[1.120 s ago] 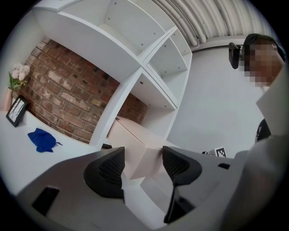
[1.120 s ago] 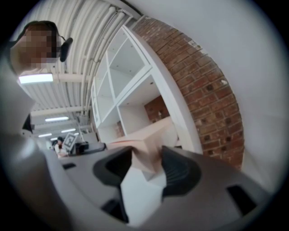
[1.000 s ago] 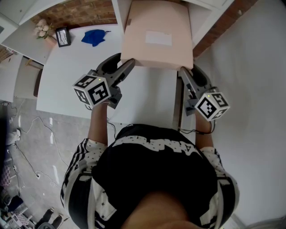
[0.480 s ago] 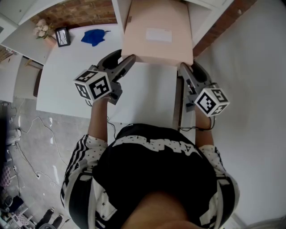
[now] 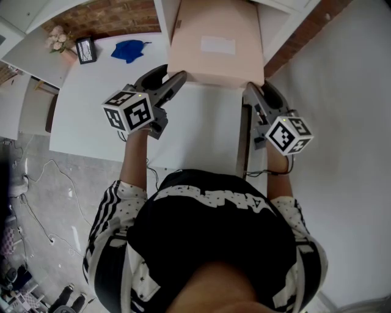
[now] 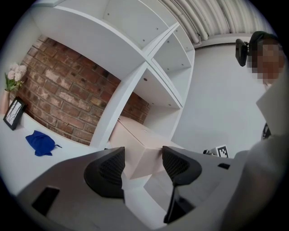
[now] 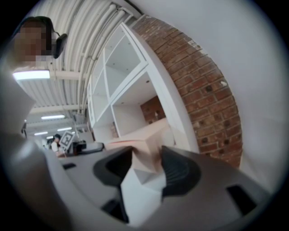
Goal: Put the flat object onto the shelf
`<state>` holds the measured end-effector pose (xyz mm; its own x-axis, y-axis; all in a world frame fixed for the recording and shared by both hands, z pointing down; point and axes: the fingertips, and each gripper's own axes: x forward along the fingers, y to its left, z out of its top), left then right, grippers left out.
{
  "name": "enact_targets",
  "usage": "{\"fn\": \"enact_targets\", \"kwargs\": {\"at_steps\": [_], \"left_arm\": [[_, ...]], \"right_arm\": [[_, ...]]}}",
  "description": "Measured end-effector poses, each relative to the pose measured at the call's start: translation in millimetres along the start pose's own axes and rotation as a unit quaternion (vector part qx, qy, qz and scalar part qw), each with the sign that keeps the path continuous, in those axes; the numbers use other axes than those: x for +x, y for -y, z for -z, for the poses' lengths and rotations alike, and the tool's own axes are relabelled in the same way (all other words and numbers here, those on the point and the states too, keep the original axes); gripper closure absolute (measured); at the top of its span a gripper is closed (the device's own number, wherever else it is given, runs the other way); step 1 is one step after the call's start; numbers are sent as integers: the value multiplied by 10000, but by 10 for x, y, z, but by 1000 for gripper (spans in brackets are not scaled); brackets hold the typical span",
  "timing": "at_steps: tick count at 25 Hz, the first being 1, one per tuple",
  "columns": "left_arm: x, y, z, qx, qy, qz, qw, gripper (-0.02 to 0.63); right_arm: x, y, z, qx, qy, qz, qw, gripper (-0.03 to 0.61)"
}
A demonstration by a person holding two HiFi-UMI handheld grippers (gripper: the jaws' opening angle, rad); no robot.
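the flat pink box (image 5: 215, 49) lies at the top centre of the head view. its far end sits between the white uprights of the shelf (image 5: 164, 18). its near edge projects out over the white table (image 5: 110, 104).

left gripper (image 5: 174, 82): positioned at the near left corner of the box. in the left gripper view, the left gripper (image 6: 142, 164) has its two pads pressed on either side of that corner of the box (image 6: 135, 142).

right gripper (image 5: 250, 93): positioned at the near right corner. in the right gripper view, the right gripper (image 7: 146, 167) is clamped on the box (image 7: 144, 135), with the shelf (image 7: 135, 76) beyond it.

a white label (image 5: 217, 44) is on the box top.

upper left of the head view, on the table: a blue cloth (image 5: 128, 50), a small picture frame (image 5: 85, 50) and flowers (image 5: 58, 40), all well apart from the box. a brick wall (image 5: 104, 18) runs behind them.
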<state>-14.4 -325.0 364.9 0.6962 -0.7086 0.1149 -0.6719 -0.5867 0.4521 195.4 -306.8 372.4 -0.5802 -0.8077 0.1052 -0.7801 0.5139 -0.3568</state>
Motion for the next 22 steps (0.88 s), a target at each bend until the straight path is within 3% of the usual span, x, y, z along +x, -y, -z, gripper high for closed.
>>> {"fn": "enact_targets", "kwargs": {"at_steps": [22], "left_arm": [[130, -96, -56, 95, -93, -29, 9999, 351]], "right_arm": [[132, 80, -39, -41, -23, 173, 9998, 357]]}}
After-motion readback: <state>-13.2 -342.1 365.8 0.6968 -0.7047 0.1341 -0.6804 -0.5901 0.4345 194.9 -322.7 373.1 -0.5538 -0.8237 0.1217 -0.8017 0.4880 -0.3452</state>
